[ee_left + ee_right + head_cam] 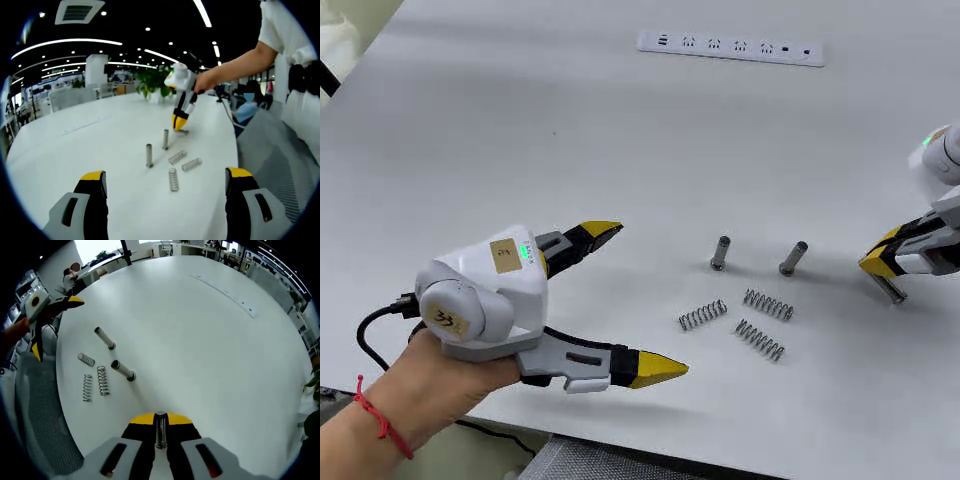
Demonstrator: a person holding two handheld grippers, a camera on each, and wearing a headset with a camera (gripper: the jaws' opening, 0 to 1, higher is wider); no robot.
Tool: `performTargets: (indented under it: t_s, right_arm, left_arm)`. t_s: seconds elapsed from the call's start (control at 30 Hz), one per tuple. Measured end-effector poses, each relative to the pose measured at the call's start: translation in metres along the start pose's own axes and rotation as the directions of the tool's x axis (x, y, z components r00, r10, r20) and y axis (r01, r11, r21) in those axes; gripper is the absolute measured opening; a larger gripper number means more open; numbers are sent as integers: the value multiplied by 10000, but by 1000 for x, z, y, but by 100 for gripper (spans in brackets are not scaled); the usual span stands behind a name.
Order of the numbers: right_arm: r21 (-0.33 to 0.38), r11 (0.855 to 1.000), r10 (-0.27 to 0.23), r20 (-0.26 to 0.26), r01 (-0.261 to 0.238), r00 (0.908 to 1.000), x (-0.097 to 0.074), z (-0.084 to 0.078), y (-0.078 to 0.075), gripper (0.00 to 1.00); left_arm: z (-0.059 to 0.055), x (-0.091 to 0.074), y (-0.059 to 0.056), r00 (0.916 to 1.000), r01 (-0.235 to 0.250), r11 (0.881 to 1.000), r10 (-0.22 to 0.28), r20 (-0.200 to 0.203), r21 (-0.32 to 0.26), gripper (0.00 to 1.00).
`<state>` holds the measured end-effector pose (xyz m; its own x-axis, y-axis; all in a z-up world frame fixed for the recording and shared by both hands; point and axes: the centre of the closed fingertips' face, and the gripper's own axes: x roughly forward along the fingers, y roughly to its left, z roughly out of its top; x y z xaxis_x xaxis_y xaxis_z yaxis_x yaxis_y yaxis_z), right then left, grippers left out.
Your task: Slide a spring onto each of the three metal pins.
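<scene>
We hold the left gripper (648, 300) with jaws wide apart above the white counter (500, 140); the right gripper (878, 262) has its jaws clamped on one metal pin (160, 432); two pins (720, 252) stand upright beside three loose springs (703, 314) lying on the counter.

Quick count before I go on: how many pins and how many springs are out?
Pins: 3, two upright, one in the right gripper
Springs: 3, lying on the table
Total: 6
</scene>
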<state>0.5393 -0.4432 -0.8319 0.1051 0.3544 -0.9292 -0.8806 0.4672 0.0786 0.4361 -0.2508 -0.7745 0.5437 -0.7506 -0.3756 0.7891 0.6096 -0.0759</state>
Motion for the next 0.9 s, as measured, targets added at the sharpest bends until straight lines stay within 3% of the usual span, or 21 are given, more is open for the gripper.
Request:
performTargets:
  t_s: [0.9]
  right_arm:
    - [280, 9993, -266, 1002, 239, 9946, -15, 3, -2, 8]
  left_arm:
    - [2, 0, 0, 10000, -2, 10000, 2, 4, 27, 100]
